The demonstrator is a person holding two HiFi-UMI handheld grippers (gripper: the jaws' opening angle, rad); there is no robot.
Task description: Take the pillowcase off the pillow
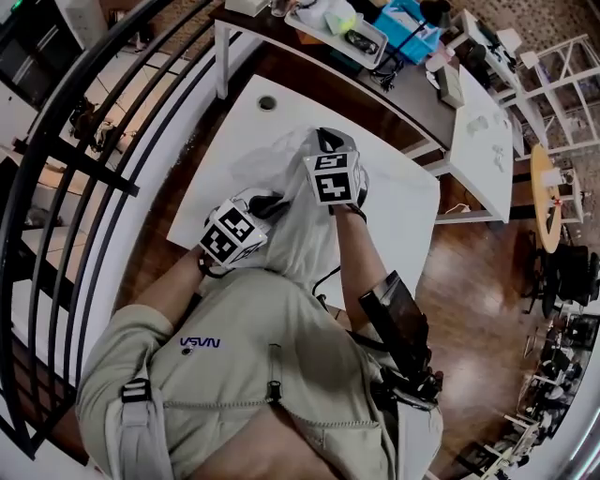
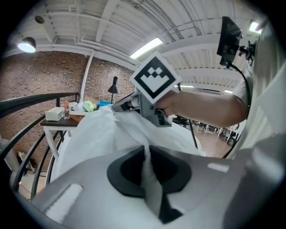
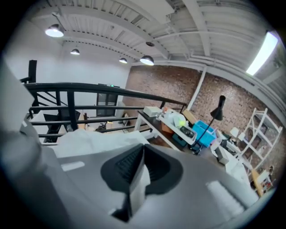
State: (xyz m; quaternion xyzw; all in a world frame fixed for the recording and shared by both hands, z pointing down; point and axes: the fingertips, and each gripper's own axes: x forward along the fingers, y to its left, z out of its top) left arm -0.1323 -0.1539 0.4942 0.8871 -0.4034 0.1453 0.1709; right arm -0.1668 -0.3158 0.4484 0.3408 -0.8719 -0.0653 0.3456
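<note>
The white table (image 1: 398, 216) stands in front of the person, beside a black curved railing (image 1: 84, 141). A dark-topped table (image 1: 422, 94) stands at the white table's far edge and carries a tray (image 1: 370, 42) and a blue bin (image 1: 408, 28).

The white pillowcase (image 1: 305, 234) is above the white table, lifted clear of its surface and suspended between the two hand-held grippers, close to the person's chest. The fabric hangs in loose folds. The pillow cannot be distinguished from the pillowcase in any view.

The left hand-held gripper (image 2: 145, 154) is clenched on a fold of the pillowcase. The left gripper view shows a thin strip of white fabric pinched between its dark pads (image 2: 125, 172). In the head view, it sits at the lower left side of the fabric.

The right hand-held gripper (image 3: 140, 154) is likewise clenched on the pillowcase, with a white fold pressed between its ribbed pads (image 3: 127, 165). In the head view, it sits higher and farther from the person than the left hand-held gripper.

A black desk lamp (image 3: 219, 107) stands near the blue bin.
</note>
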